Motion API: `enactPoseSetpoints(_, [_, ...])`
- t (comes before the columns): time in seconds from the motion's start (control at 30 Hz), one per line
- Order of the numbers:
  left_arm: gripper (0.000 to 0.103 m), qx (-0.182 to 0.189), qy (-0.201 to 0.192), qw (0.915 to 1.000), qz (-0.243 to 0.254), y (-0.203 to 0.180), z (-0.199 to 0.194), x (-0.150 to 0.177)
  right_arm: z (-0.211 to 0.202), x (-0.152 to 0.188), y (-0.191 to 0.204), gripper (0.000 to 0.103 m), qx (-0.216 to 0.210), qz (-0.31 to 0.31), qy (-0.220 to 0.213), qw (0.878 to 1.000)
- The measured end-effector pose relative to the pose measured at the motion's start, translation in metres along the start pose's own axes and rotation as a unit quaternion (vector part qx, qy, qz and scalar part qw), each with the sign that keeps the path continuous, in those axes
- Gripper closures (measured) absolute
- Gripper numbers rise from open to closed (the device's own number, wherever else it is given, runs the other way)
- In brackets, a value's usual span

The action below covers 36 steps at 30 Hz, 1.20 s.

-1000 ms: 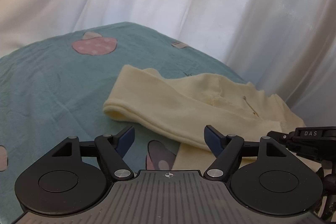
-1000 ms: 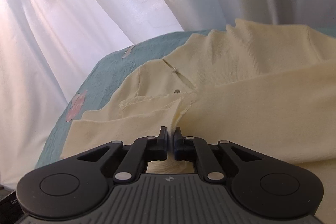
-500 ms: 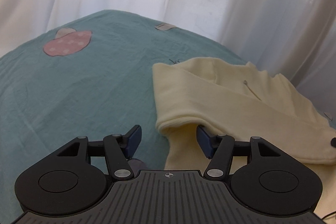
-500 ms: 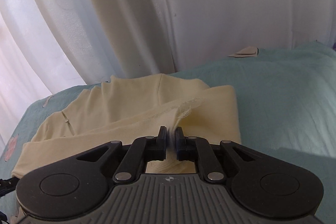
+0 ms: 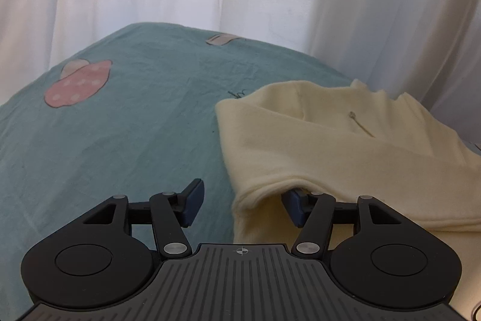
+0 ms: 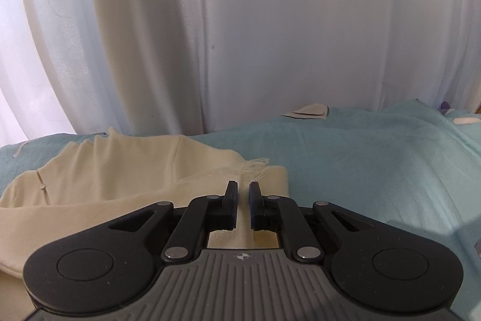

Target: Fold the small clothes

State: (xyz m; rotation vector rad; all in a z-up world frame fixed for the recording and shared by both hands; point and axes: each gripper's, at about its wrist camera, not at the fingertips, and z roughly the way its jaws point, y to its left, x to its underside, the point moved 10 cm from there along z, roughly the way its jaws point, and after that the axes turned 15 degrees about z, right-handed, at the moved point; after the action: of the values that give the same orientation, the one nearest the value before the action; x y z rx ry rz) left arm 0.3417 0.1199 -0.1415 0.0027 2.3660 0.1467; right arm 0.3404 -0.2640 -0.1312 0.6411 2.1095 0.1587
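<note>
A cream garment [image 5: 330,146] lies folded on a teal blanket [image 5: 126,122]. My left gripper [image 5: 242,199] is open at the garment's folded left corner; its right finger sits under the raised fold and its left finger is over bare blanket. In the right wrist view the garment [image 6: 120,170] lies to the left, with a frayed edge near the fingertips. My right gripper [image 6: 243,194] stands just above the garment's right edge with its jaws slightly apart and nothing between them.
White curtains [image 6: 270,35] hang close behind the blanket on all far sides. The blanket has a pink mushroom print [image 5: 78,81] at the left and a small label patch [image 5: 221,38] at the far edge. Bare teal blanket [image 6: 375,158] lies right of the garment.
My right gripper has let go of the garment edge and its jaws have parted slightly. My left gripper has moved closer to the folded corner, with one finger now under the fold.
</note>
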Motion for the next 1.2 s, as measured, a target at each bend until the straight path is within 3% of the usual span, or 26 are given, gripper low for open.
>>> enactPoseSetpoints(0.1, [0.041,0.009,0.002,1.0,0.0,-0.002,-0.013,0.003,-0.023,-0.001,0.003,0.085,-0.028,0.026,-0.018,0.999])
enactPoseSetpoints(0.17, [0.041,0.015,-0.01,0.9998,-0.01,-0.001,-0.029,0.0,-0.031,0.005,0.02,0.085,-0.059,0.004,-0.014,0.998])
enactPoseSetpoints(0.27, [0.04,0.02,-0.043,0.9988,-0.015,-0.004,-0.045,-0.012,-0.024,0.032,0.054,0.085,-0.107,-0.054,0.034,0.992])
enactPoseSetpoints(0.37, [0.043,0.033,-0.036,0.9987,0.013,-0.021,-0.035,-0.015,-0.005,0.059,0.071,0.085,-0.107,-0.087,0.074,0.988])
enactPoseSetpoints(0.57, [0.05,0.023,-0.005,0.9982,0.054,-0.036,0.005,-0.008,0.006,0.069,0.083,0.087,-0.076,-0.187,0.006,0.979])
enactPoseSetpoints(0.7, [0.047,0.005,0.0,0.9992,0.04,-0.032,0.023,-0.017,0.021,0.051,0.082,0.087,-0.07,-0.18,0.006,0.981])
enactPoseSetpoints(0.8, [0.05,0.011,0.008,0.9993,0.033,-0.03,0.016,-0.014,0.009,0.045,0.07,0.087,-0.08,-0.113,0.042,0.989])
enactPoseSetpoints(0.87, [0.05,0.024,0.006,0.9992,0.032,-0.029,-0.001,-0.007,-0.009,0.048,0.056,0.075,-0.101,-0.032,0.077,0.991])
enactPoseSetpoints(0.97, [0.05,0.053,-0.01,0.9979,0.036,-0.033,-0.027,0.003,-0.039,0.06,0.031,0.067,-0.158,0.103,0.131,0.973])
enactPoseSetpoints(1.07, [0.05,0.094,0.006,0.995,0.032,-0.047,-0.032,0.013,-0.04,0.071,0.013,0.064,-0.167,0.194,0.166,0.952])
enactPoseSetpoints(1.2, [0.057,0.07,0.017,0.9961,0.05,-0.056,-0.013,0.006,-0.022,0.068,0.006,0.067,-0.166,0.27,0.174,0.932])
